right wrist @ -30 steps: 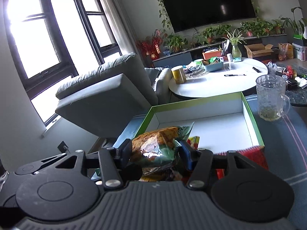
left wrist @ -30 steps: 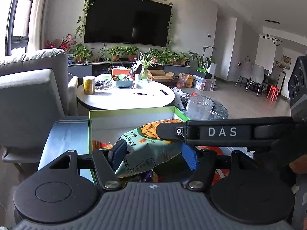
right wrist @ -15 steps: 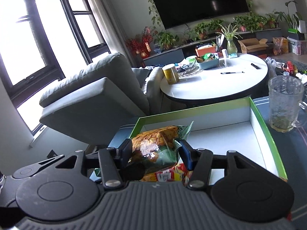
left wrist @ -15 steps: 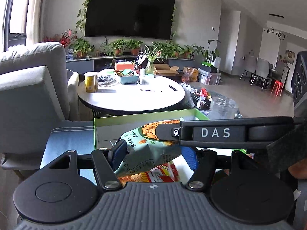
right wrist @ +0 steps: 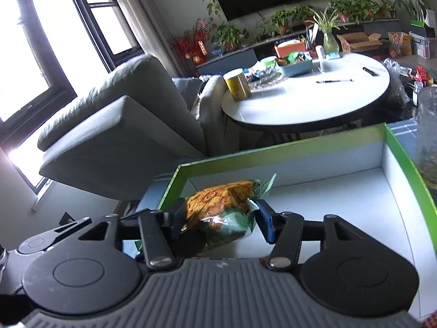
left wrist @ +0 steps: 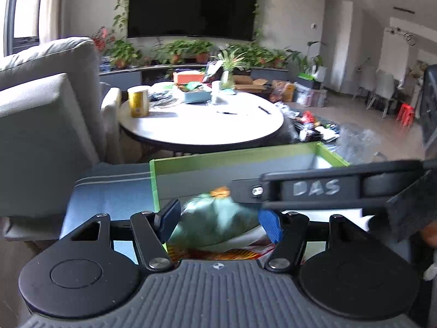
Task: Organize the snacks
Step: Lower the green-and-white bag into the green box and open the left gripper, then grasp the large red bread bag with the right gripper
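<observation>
1. Landmark: green-rimmed box, open, white inside.
2. Right tongs clenched on the snack bag, green and orange; bag sits over the box's near-left corner, above its floor.
3. Left tongs: same snack bag lies between the pads, blurred; cannot tell if gripped or just bracketing it.
4. Red-orange packet below the bag, inside the box near its front edge.
5. Round white surface behind the box; yellow can on it.
6. Glass mug just right of the box.
</observation>
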The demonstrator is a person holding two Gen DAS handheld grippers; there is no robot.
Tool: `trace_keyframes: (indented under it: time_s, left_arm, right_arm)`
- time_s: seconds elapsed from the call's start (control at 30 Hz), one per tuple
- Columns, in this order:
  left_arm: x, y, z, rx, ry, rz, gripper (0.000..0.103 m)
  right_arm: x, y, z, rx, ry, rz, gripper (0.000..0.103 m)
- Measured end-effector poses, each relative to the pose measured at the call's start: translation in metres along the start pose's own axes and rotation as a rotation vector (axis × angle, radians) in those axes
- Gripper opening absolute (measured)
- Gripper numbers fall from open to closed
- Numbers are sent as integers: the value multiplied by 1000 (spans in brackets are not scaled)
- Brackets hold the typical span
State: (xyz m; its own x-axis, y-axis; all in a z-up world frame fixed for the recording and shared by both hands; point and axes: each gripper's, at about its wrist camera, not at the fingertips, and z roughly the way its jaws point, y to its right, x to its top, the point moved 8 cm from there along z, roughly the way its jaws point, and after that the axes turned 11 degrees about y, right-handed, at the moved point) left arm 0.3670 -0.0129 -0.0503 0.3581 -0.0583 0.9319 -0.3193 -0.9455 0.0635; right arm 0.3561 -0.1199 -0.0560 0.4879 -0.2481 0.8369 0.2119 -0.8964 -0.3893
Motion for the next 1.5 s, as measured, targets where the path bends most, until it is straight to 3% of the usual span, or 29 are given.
trace_keyframes:
  time_s: [0.33, 0.63, 0.9, 1.1, 1.5]
  left_arm:
    - [-1, -12, -37, 52, 15, -44, 60]
    - [-6, 25, -87, -13, 36, -63, 66]
    - [-45, 81, -128, -104, -29, -47, 66]
    - [-52, 108, -155, -162, -23, -66, 70]
    - [-73, 163, -177, -221, -71, 25, 71]
  right_arm:
    - [7, 11, -27, -49, 0, 26, 73]
    - [16, 13, -91, -46, 50, -52, 74]
    - [-27, 37, -156, -61, 22, -62, 77]
    - [-63, 51, -190, -89, -4, -6, 77]
    - [-77, 69, -228, -90, 25, 74, 77]
